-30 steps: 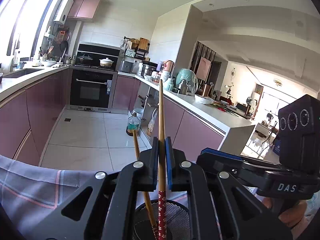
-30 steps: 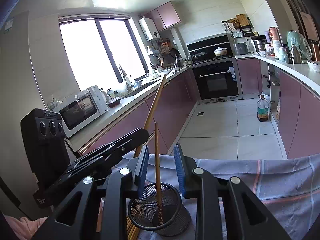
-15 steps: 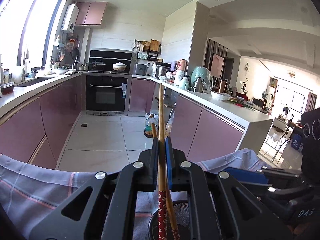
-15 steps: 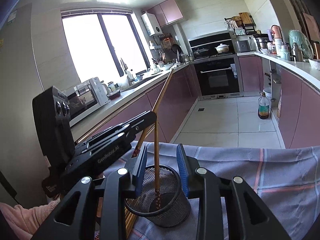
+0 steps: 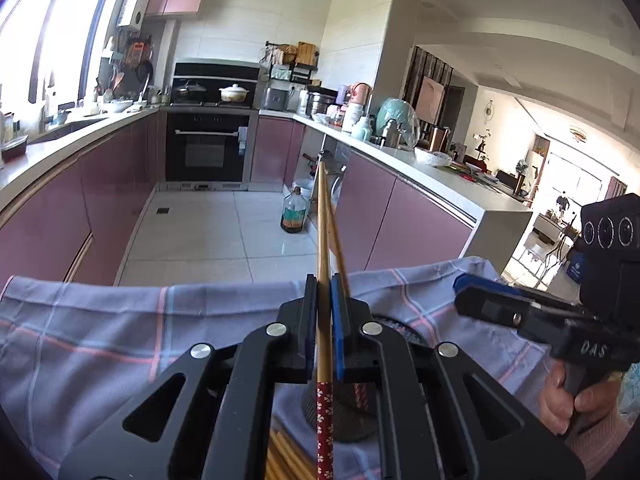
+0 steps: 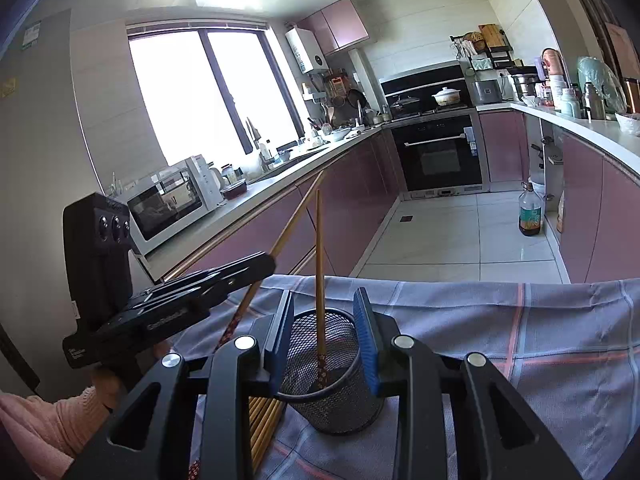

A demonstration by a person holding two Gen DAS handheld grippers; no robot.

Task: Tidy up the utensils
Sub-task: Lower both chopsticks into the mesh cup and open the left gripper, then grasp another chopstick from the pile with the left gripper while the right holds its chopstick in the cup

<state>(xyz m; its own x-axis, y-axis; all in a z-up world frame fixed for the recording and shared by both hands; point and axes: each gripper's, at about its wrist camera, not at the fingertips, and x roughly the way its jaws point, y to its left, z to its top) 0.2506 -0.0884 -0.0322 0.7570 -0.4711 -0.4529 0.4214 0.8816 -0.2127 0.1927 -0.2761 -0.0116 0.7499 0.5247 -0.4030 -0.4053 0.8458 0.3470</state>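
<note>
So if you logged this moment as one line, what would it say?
left gripper: shut on red-patterned wooden chopstick | right gripper: open around black mesh cup | cup holds one chopstick

My right gripper [image 6: 324,340] has just been widening its jaws; they straddle the rim of a black mesh cup [image 6: 332,392] on the checked cloth [image 6: 520,340], apparently without pressing it. One chopstick [image 6: 319,264] stands inside. At left, my left gripper [image 6: 256,268] clamps a second chopstick [image 6: 294,216], tilted. Loose chopsticks [image 6: 264,420] lie beside the cup.
</note>
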